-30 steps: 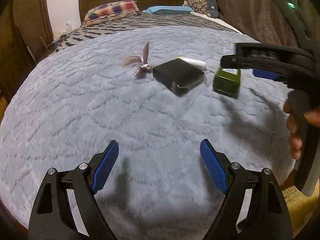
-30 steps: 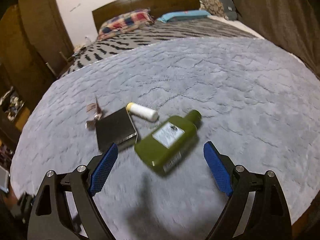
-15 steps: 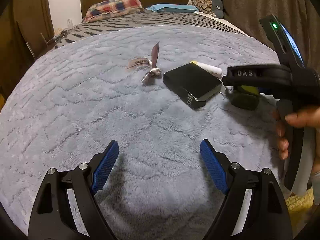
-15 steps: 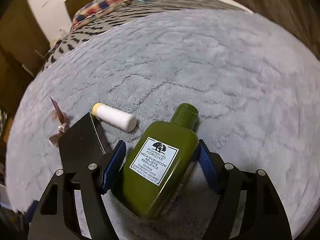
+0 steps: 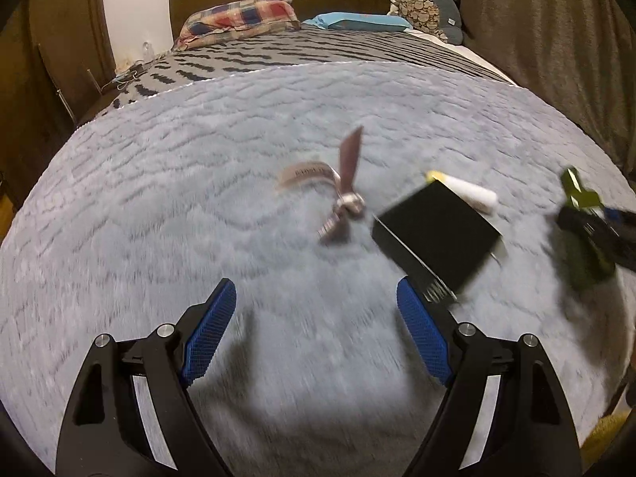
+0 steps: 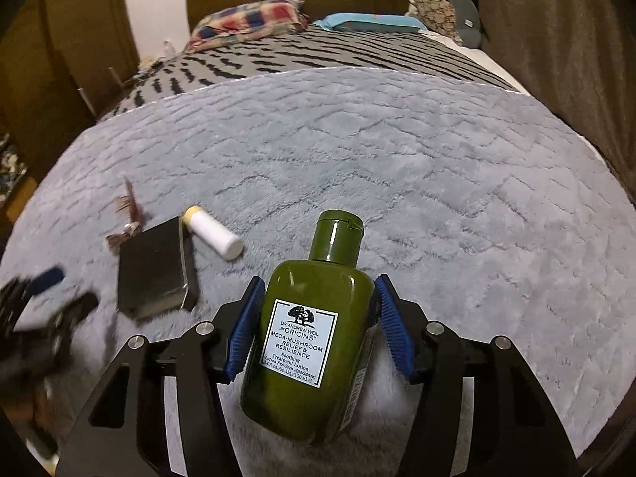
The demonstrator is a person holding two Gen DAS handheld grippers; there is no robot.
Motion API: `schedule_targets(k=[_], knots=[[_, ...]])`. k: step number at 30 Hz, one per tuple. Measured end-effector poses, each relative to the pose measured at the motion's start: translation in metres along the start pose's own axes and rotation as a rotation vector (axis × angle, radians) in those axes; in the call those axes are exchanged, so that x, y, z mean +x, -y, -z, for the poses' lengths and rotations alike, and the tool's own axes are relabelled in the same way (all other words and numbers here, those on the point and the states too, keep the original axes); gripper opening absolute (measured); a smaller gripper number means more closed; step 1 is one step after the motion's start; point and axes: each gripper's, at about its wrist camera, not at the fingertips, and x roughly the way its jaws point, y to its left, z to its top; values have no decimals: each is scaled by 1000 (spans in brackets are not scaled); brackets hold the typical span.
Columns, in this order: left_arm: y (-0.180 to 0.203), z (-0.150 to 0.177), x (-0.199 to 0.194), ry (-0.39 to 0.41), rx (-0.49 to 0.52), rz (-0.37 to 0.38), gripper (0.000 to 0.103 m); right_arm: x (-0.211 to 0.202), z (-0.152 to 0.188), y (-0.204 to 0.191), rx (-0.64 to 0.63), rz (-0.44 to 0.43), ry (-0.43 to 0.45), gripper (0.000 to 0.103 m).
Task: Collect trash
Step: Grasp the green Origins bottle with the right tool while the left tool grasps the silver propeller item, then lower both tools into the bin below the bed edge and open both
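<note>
One brown wrapper [image 6: 126, 220], one black box [image 6: 153, 268], one white tube [image 6: 214, 233], one green bottle [image 6: 314, 326] lying on the bed's grey blanket [image 6: 457, 198], cap pointing toward the headboard, right tool [image 6: 316, 328] closing around its sides, left tool [image 5: 316, 332] apart, empty.

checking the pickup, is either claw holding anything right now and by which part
The right claw is closing on the green lotion bottle, its pads at the body's two sides just below the shoulder; a firm grip cannot be told. The left claw is open and empty.
</note>
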Motion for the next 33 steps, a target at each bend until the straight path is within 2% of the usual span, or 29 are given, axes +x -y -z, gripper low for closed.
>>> schedule_targets(k=[3, 6, 8, 9, 11, 14, 18, 23, 33], knots=[[0, -12, 12, 5, 8, -3, 73, -1, 7, 2, 6, -51, 3, 57], [2, -25, 28, 5, 8, 8, 57, -3, 12, 3, 14, -85, 8, 57], [3, -29, 37, -1, 8, 6, 39, -5, 13, 4, 12, -97, 10, 57], [3, -31, 42, -9, 4, 12, 33, -7, 13, 4, 11, -100, 15, 57], [5, -33, 48, -30, 1, 30, 10, -11, 12, 6, 16, -106, 24, 57], [10, -32, 50, -44, 22, 22, 4, -16, 13, 7, 25, -122, 30, 56], [9, -26, 34, -39, -4, 34, 1, -22, 17, 5, 12, -138, 34, 56], [15, -9, -15, 10, 9, 41, 1, -45, 32, 2, -1, -152, 53, 56], [43, 51, -123, 86, 15, 140, 1, -113, 85, -8, -32, -172, 104, 56]])
